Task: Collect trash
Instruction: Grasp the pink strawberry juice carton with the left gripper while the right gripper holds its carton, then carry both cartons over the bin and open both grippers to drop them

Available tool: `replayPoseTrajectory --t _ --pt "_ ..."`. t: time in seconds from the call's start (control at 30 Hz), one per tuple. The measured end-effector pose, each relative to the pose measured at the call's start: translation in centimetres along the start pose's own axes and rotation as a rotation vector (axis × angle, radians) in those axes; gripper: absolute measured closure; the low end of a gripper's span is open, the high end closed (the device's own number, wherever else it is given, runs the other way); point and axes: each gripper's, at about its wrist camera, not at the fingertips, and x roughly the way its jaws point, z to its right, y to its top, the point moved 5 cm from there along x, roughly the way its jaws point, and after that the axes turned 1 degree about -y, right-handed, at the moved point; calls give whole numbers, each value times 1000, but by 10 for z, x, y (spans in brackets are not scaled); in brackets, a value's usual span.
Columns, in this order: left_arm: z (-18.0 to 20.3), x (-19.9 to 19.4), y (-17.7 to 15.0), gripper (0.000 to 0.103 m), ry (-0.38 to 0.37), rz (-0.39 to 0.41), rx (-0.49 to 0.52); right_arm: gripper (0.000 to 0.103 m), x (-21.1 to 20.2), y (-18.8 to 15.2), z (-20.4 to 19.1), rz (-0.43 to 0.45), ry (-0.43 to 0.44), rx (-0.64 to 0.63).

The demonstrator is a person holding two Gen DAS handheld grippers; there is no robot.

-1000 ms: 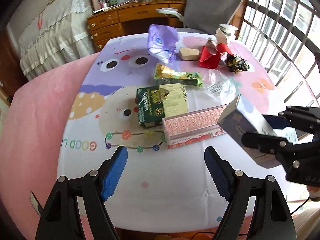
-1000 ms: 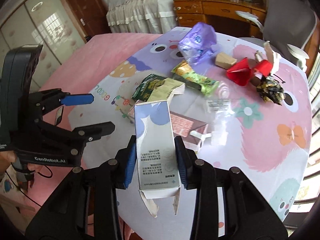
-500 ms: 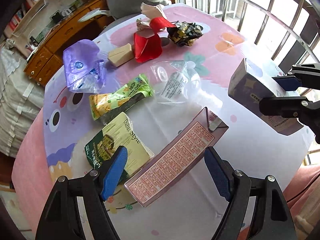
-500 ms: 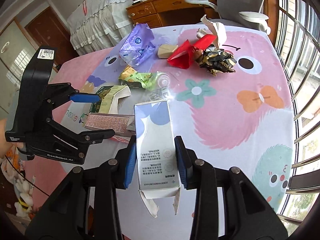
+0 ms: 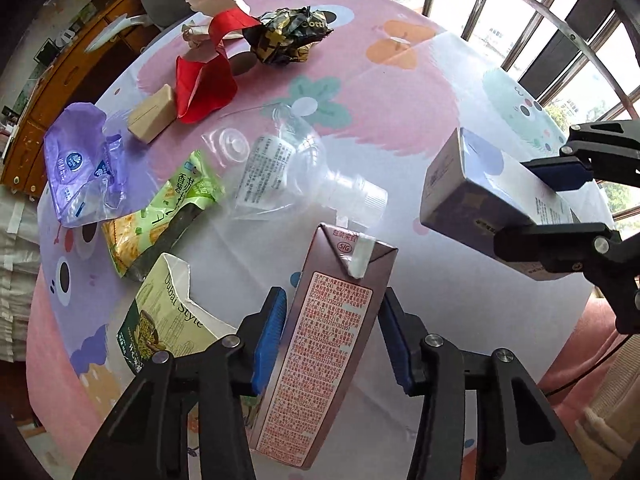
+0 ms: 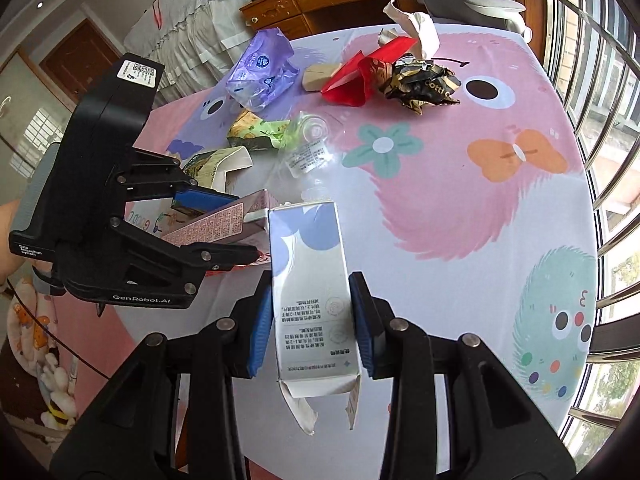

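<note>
A long pink milk carton [image 5: 332, 344] lies on the cartoon tablecloth [image 5: 400, 128], and my left gripper [image 5: 333, 336] is shut on it, a blue pad against each long side. In the right wrist view that left gripper [image 6: 236, 228] clamps the same pink carton [image 6: 216, 226] from above and below. My right gripper [image 6: 312, 320] is shut on a white and blue box [image 6: 308, 264] held above the table; its bottom flaps hang open. From the left wrist, the right gripper [image 5: 536, 208] and its box [image 5: 480, 196] hover at the right.
Loose trash lies beyond: a crushed clear bottle [image 5: 288, 168], green snack bag [image 5: 168, 216], torn green box [image 5: 168, 320], purple bag [image 5: 80, 168], tan block [image 5: 152, 116], red wrapper [image 5: 204, 84], black-gold wad [image 5: 288, 36]. Window bars [image 5: 560, 40] stand right; desk and chair behind.
My left gripper moved forward over the pink carton and its pads closed in from wide apart onto the carton's sides. The right gripper kept its hold on the white box.
</note>
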Motion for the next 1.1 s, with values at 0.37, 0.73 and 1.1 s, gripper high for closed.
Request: replayPoseTrajectory --t 0.37,0.73,1.1 --pt "15 -44 -47 59 29 93 -267 70 -26 -23 -28 65 -38 56" --pt "46 -137 -162 60 -83 312 -385 70 -90 -103 -111 231 -117 202" --pt "93 -149 -296 60 -185 325 -392 70 -102 -229 -194 198 -175 294"
